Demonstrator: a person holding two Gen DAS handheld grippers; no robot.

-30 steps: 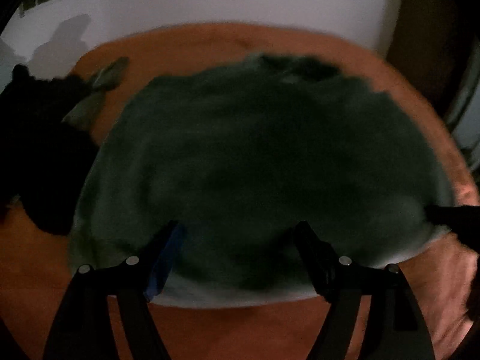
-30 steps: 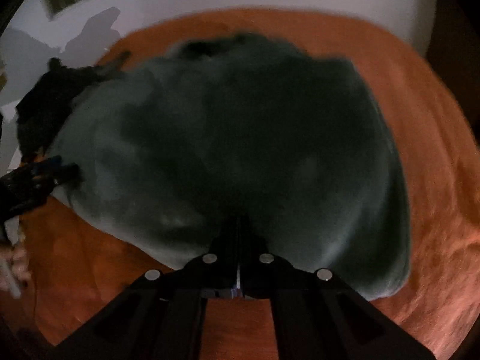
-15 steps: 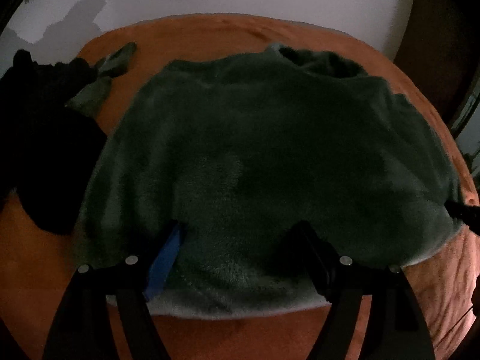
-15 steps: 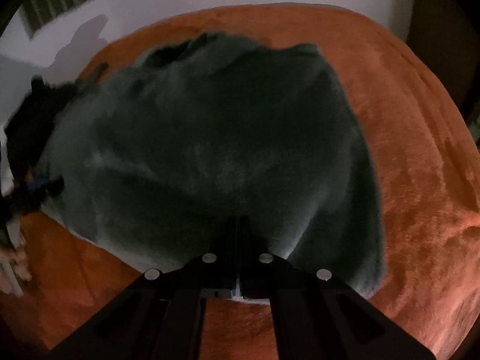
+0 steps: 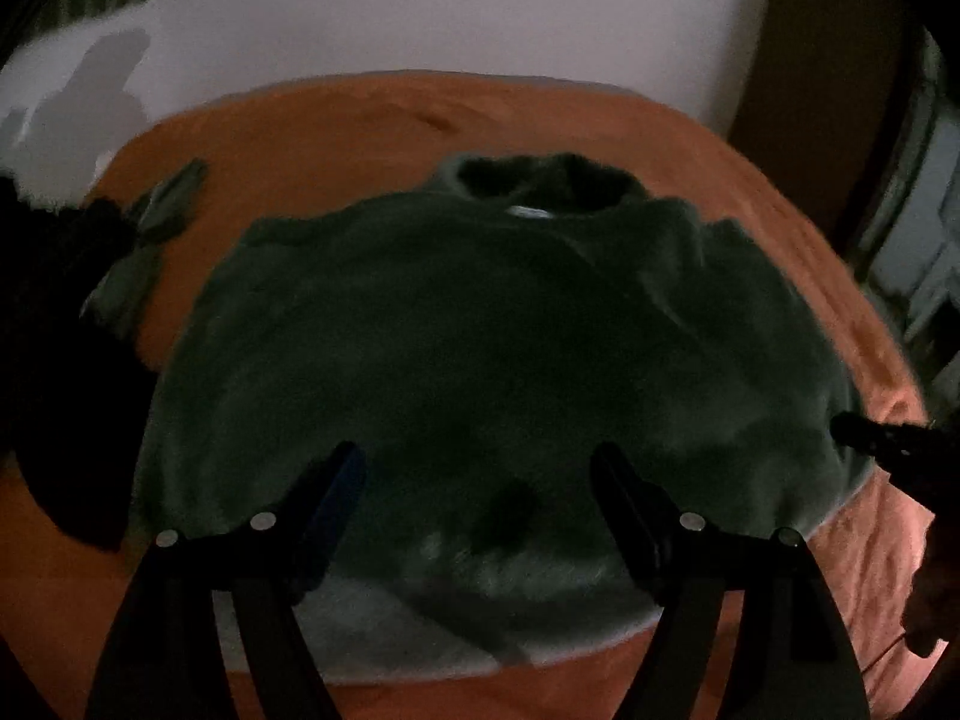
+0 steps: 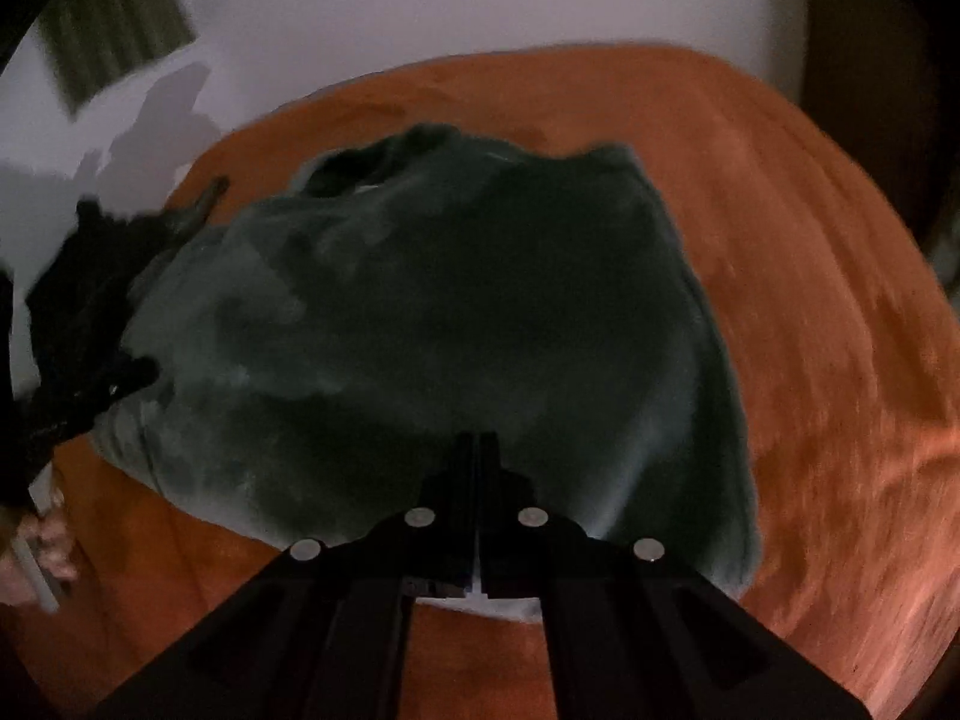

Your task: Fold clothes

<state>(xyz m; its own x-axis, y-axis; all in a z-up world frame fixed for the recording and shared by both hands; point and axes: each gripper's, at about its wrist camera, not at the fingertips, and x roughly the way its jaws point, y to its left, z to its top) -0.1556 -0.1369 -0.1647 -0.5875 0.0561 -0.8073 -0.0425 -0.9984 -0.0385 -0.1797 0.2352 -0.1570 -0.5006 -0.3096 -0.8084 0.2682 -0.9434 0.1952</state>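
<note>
A dark green fleece sweater (image 5: 492, 324) lies spread flat on the orange bedcover (image 5: 336, 126), collar (image 5: 540, 180) at the far end and hem towards me. My left gripper (image 5: 474, 468) is open, its fingers hovering over the hem with nothing between them. In the right wrist view the sweater (image 6: 420, 300) fills the middle. My right gripper (image 6: 477, 450) is shut at the hem's right corner and looks pinched on the fleece. Its tip (image 5: 858, 432) shows at the right edge of the left wrist view.
A black garment pile (image 5: 54, 330) and a grey-green piece of cloth (image 5: 162, 210) lie at the bed's left side. A white wall (image 5: 420, 6) stands behind the bed. A hand (image 6: 48, 540) holds the left gripper (image 6: 114, 384). Bare orange cover (image 6: 810, 300) extends right of the sweater.
Both cameras have pulled back and up, so the sweater sits farther away and its collar shows. The left gripper stays open and the right stays shut.
</note>
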